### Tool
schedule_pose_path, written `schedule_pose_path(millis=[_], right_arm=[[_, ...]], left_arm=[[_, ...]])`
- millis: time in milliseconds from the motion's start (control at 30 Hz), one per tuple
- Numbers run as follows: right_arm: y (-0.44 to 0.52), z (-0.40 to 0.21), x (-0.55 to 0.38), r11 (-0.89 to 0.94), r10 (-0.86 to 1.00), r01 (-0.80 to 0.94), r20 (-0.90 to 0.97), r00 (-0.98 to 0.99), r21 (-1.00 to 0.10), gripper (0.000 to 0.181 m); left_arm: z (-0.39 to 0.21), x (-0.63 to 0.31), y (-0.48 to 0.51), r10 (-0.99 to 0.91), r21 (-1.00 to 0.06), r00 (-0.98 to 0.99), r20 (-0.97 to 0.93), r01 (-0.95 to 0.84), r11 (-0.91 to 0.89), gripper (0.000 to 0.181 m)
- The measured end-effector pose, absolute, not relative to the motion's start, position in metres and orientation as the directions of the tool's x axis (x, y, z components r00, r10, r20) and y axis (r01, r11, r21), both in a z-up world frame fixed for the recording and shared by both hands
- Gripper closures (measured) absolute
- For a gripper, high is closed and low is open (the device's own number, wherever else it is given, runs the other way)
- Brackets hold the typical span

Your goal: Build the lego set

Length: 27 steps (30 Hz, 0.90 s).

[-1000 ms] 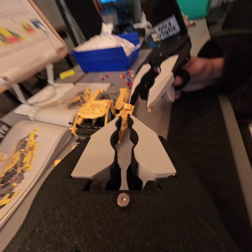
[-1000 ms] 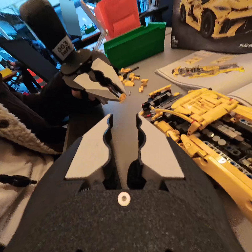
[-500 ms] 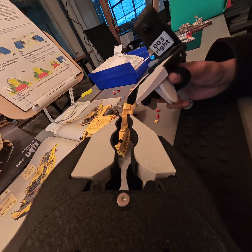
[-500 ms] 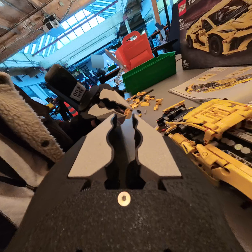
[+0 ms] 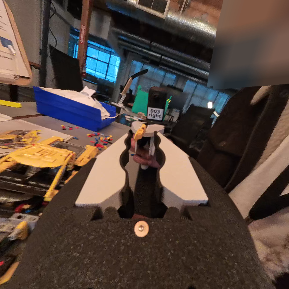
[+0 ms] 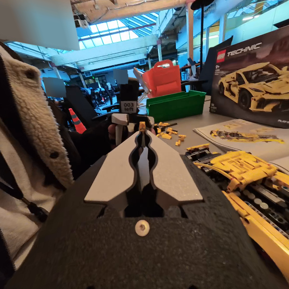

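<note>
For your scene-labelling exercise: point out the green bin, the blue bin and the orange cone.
green bin [image 6: 175, 106], right wrist view, front wall
blue bin [image 5: 68, 111], left wrist view, front wall
orange cone [image 6: 76, 121], right wrist view, middle

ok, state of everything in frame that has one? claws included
left claw: open, empty
right claw: shut on yellow piece
car model: partly built
booklet: lying open
blue bin: stuffed with crumpled white material
green bin: open-topped, contents hidden
set box: standing upright
</note>
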State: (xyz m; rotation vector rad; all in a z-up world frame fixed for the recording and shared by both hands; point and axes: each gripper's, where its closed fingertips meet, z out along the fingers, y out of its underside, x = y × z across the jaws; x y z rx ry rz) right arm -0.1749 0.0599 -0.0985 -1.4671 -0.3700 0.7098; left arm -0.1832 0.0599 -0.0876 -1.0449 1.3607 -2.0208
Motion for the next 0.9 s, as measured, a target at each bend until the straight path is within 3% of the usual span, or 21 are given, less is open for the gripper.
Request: schedule_pose_path(millis=[167,467,900], right_arm=[[0.057,-0.097,-0.184,-0.040,0.667,-0.188,-0.166,0.726,-0.981,0.180],[0.057,-0.107,-0.193,-0.129,0.698,-0.204,-0.235,0.677,-0.971,0.180],[0.056,-0.105,-0.197,-0.124,0.707,-0.209,-0.234,0.668,-0.970,0.180]], left_arm=[[-0.094,-0.181,0.048,-0.706,-0.916,-0.612,0.357,-0.083,-0.392,0.163],[-0.092,-0.183,0.046,-0.726,-0.932,-0.616,0.305,-0.036,-0.360,0.173],[-0.092,-0.186,0.043,-0.735,-0.945,-0.624,0.268,-0.020,-0.327,0.174]])
